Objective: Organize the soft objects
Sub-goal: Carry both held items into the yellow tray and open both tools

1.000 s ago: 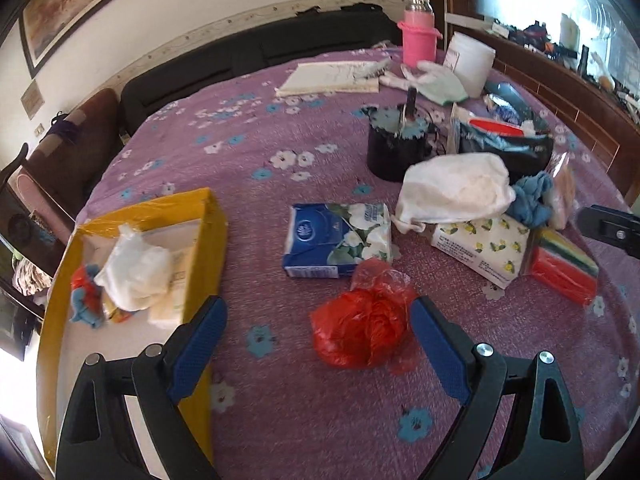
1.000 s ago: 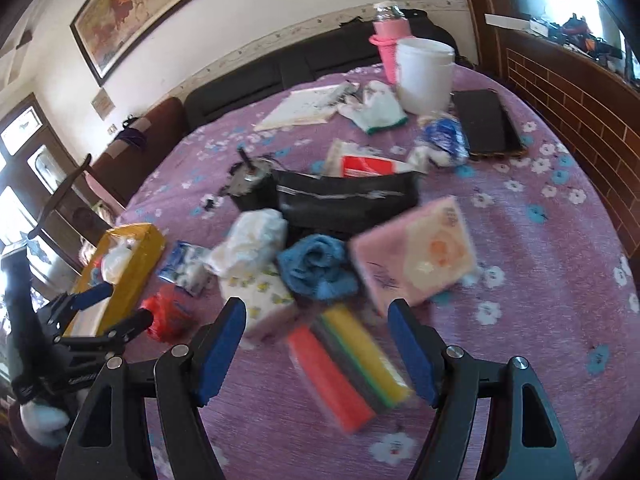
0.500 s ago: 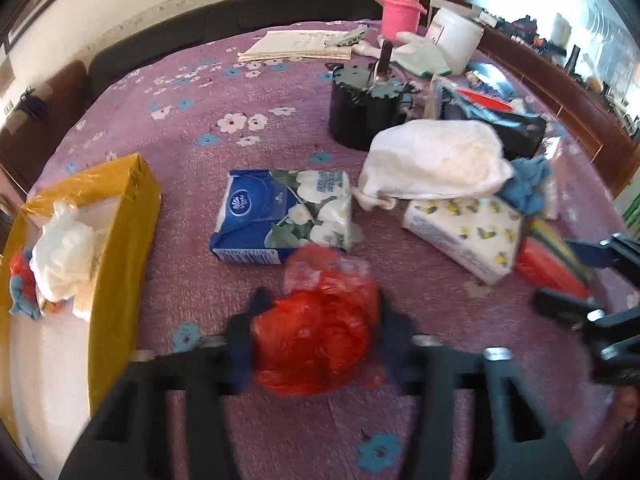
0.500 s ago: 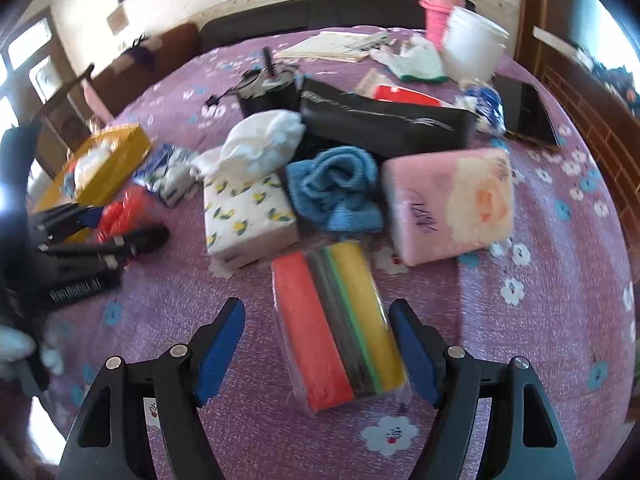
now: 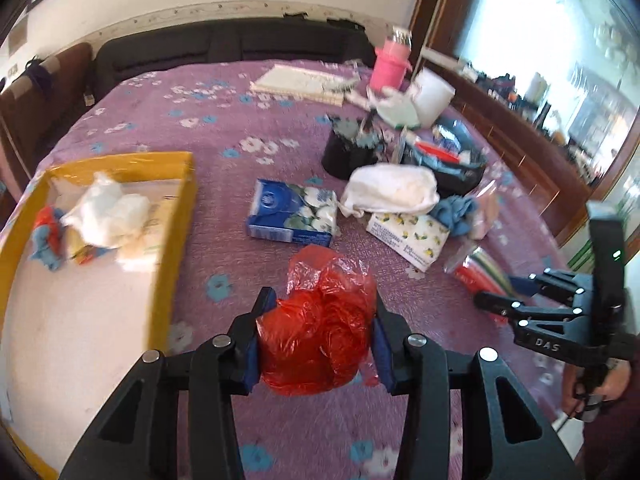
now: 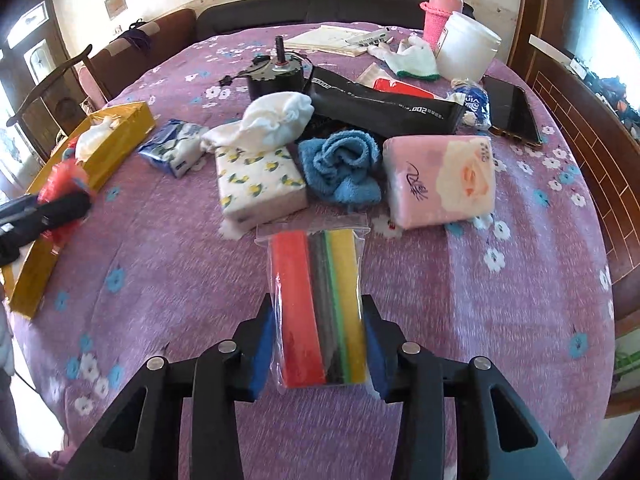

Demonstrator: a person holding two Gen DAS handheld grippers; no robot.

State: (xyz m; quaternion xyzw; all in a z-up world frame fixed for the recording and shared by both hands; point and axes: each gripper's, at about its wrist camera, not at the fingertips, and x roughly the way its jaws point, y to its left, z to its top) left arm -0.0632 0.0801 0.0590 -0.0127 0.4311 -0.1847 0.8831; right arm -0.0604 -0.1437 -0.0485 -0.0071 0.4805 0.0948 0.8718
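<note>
My left gripper (image 5: 318, 338) is shut on a crumpled red plastic bag (image 5: 320, 328), held above the purple flowered cloth, right of the yellow box (image 5: 176, 216). The box holds a white wad (image 5: 106, 210) and a red and blue cloth (image 5: 48, 236). My right gripper (image 6: 318, 344) is shut on a clear packet of coloured sponges (image 6: 318, 304), red, dark, green and yellow. Beyond it lie a lemon-print tissue pack (image 6: 260, 180), a blue towel (image 6: 342, 166), a pink tissue pack (image 6: 440, 180), a white cloth (image 6: 276, 118) and a blue tissue pack (image 6: 172, 150).
Farther back stand a black motor (image 6: 274, 76), a black pouch (image 6: 384, 108), a phone (image 6: 512, 110), a white tub (image 6: 466, 46), a pink flask (image 6: 440, 12), a glove (image 6: 412, 60) and papers (image 6: 332, 38). A dark sofa lines the far edge. A wooden sideboard runs along the right.
My left gripper closed on the red bag and lifted it. My right gripper moved down to the sponge packet and closed on it.
</note>
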